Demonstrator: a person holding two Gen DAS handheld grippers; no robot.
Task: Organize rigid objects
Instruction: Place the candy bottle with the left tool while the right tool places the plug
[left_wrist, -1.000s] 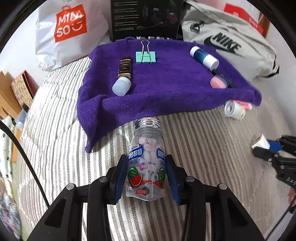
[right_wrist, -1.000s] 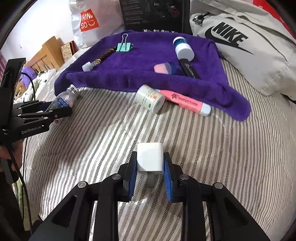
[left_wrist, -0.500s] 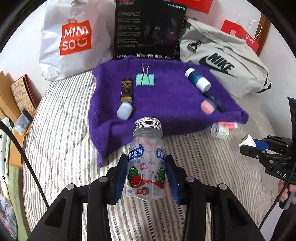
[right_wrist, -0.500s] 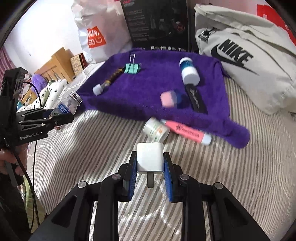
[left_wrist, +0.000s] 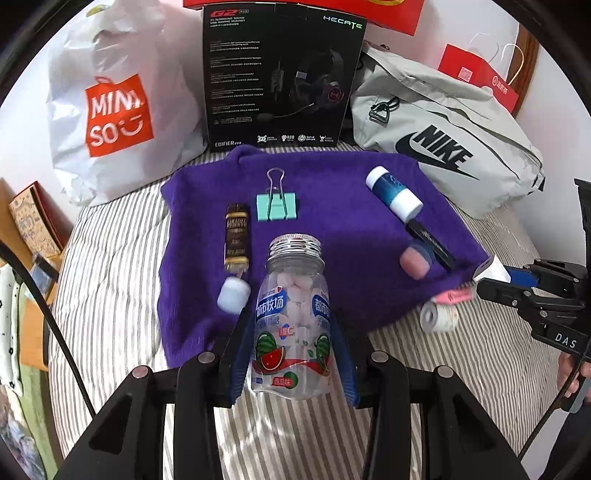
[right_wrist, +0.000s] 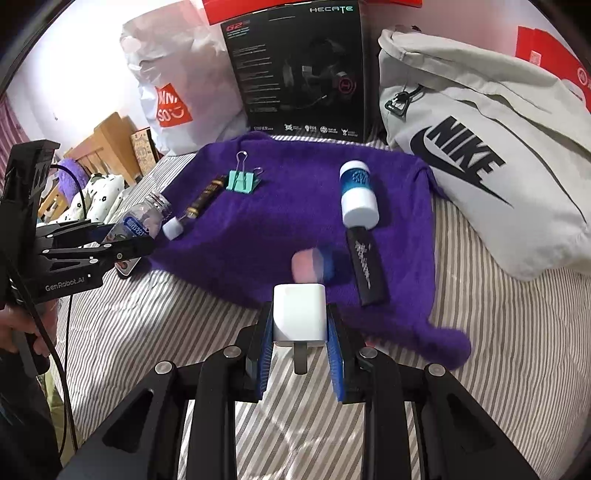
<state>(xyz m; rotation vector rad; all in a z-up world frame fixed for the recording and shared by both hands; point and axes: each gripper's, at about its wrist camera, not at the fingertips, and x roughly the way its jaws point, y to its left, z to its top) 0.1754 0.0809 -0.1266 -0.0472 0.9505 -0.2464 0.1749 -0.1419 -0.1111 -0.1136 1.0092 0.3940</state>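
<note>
Two grippers are loaded as we look along them. Our left gripper (left_wrist: 291, 354) clamps a clear plastic candy bottle with a ribbed silver cap and watermelon label (left_wrist: 293, 321), and our right gripper (right_wrist: 300, 343) pinches a white square charger plug (right_wrist: 300, 314), prongs pointing back toward the camera. Both are held in the air over the grey-striped bed sheet (left_wrist: 110, 280), at the near edge of the rumpled purple towel (left_wrist: 332, 229).

Compared with a second ago, both grippers sit higher and farther back — more of the black headset box (left_wrist: 280, 74) and the white shopping bag with an orange logo (left_wrist: 118, 103) now shows behind the towel.

On the towel lie a mint-green binder clip (left_wrist: 276, 206), a brown-and-gold tube with a pale cap (left_wrist: 235, 251), a blue bottle with white ends (left_wrist: 393, 194), a black stick (right_wrist: 365, 266) and a pink-faced round piece (right_wrist: 306, 264) — all where they were. A small white roll (left_wrist: 439, 317) and a pink highlighter pen (left_wrist: 456, 295) rest on the sheet just off the towel's right edge. A grey fabric bag with black lettering (right_wrist: 480, 155) leans to the right.
</note>
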